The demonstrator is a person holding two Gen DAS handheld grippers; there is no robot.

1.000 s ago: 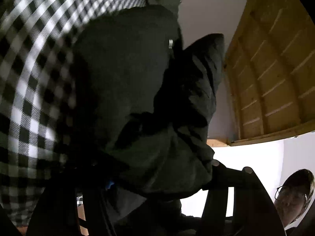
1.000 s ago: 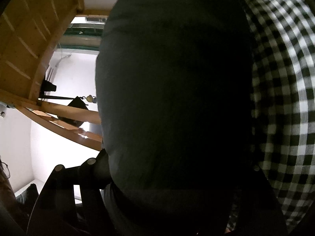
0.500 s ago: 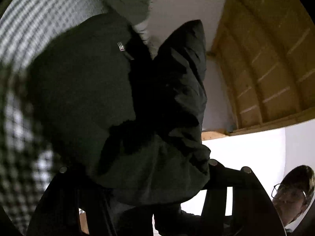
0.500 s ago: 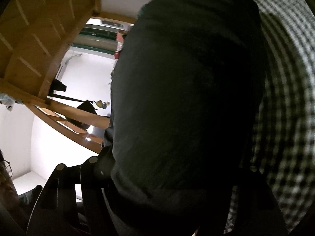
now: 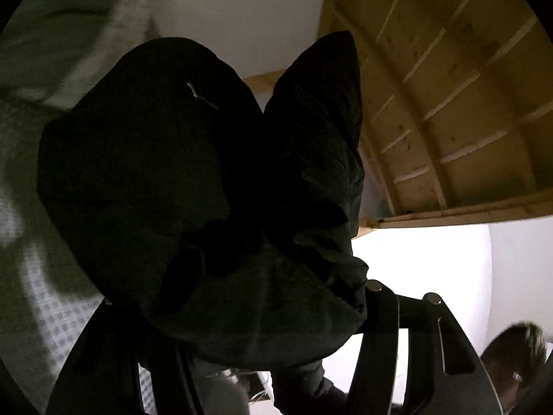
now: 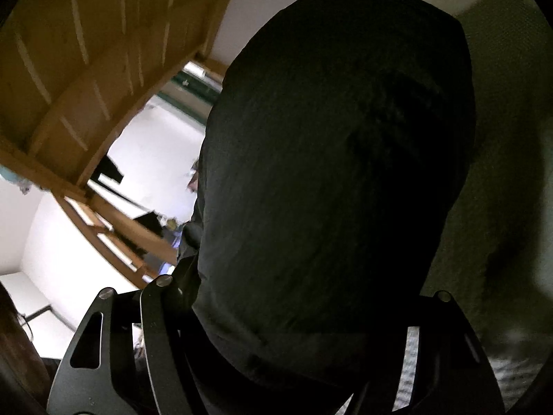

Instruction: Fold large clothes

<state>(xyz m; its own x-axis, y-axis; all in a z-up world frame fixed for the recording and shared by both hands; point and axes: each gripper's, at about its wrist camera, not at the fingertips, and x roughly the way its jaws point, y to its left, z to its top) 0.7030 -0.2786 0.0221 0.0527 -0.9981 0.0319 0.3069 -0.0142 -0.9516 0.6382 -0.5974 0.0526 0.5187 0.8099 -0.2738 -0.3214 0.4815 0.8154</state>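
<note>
Judging from its thick folds, the dark garment [image 5: 193, 186] is soft, bulky and rather heavy; it should be held at an edge or seam, not by the loose middle. It looks black-green, padded and crumpled. The left gripper [image 5: 242, 311] and the right gripper [image 6: 304, 297] each clamp a bunch of it, lifted before a wooden slatted frame [image 5: 449, 103]

Pretty dim in here overall. There's a slatted wooden frame [image 5: 449, 110] overhead, looks like the underside of a loft bed, with plain white walls [image 5: 242, 10] around it. Further back, a bright white patch of wall [image 6: 152, 145] glows past the wooden rails [image 6: 114, 221]. Checked bedding [image 5: 52, 311] sits blurred off to one side.
</note>
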